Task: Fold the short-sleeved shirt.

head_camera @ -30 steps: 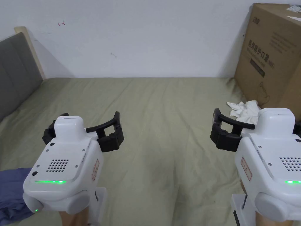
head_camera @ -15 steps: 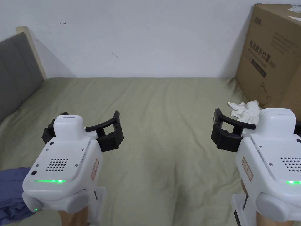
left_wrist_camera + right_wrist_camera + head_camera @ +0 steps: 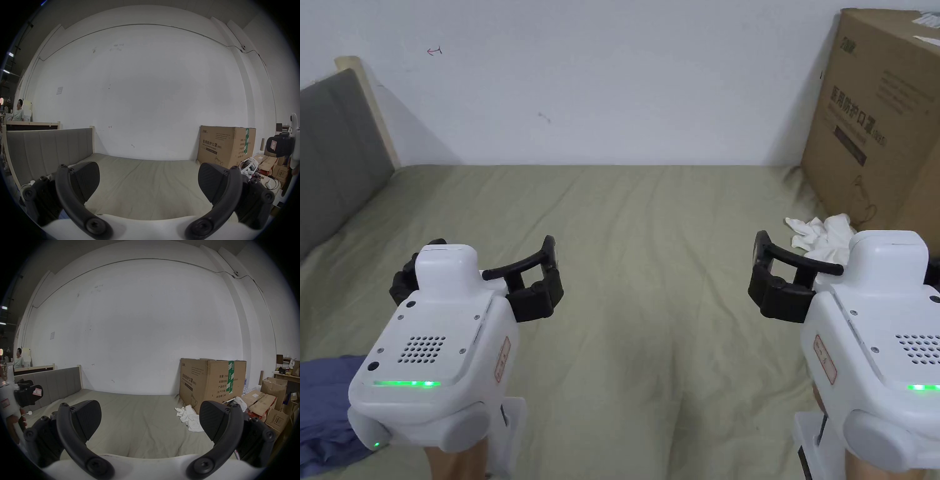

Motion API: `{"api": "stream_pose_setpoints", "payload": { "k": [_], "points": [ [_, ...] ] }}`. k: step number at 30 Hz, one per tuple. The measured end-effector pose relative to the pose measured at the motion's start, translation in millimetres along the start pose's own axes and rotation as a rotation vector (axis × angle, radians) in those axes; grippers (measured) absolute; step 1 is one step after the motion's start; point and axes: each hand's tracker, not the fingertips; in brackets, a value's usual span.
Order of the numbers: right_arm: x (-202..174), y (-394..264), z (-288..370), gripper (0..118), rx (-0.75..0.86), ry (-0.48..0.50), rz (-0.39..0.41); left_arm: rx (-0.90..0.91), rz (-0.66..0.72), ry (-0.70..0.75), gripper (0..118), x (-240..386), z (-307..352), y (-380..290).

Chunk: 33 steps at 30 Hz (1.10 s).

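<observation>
Tongs: left gripper [image 3: 148, 181] and right gripper [image 3: 150, 420] spread wide, empty, above the bed [image 3: 650, 250].
Advice: we should first fetch the blue garment [image 3: 325, 406] at our left.

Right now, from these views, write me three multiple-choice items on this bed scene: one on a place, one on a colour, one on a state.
1. The white cloth lies:
A. beside the cardboard box
B. against the headboard
C. under the left gripper

2. The crumpled garment at the bed's near left edge is:
A. red
B. blue
C. yellow

3. The left gripper and right gripper are:
A. both shut on cloth
B. one open, one shut
C. both open, holding nothing

Answers: 1 A, it sits at the box's foot; 2 B, blue against the green sheet; 3 C, jaws spread with bare sheet between.
</observation>
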Motion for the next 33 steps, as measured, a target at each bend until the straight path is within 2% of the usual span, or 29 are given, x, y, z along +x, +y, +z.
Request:
{"api": "stream_pose_setpoints", "payload": {
  "k": [33],
  "points": [
    [0.6,2.5,2.2,118,-0.004,0.007,0.002,-0.012,-0.002,0.01,118,-2.8,2.2,1.1]
  ]
}}
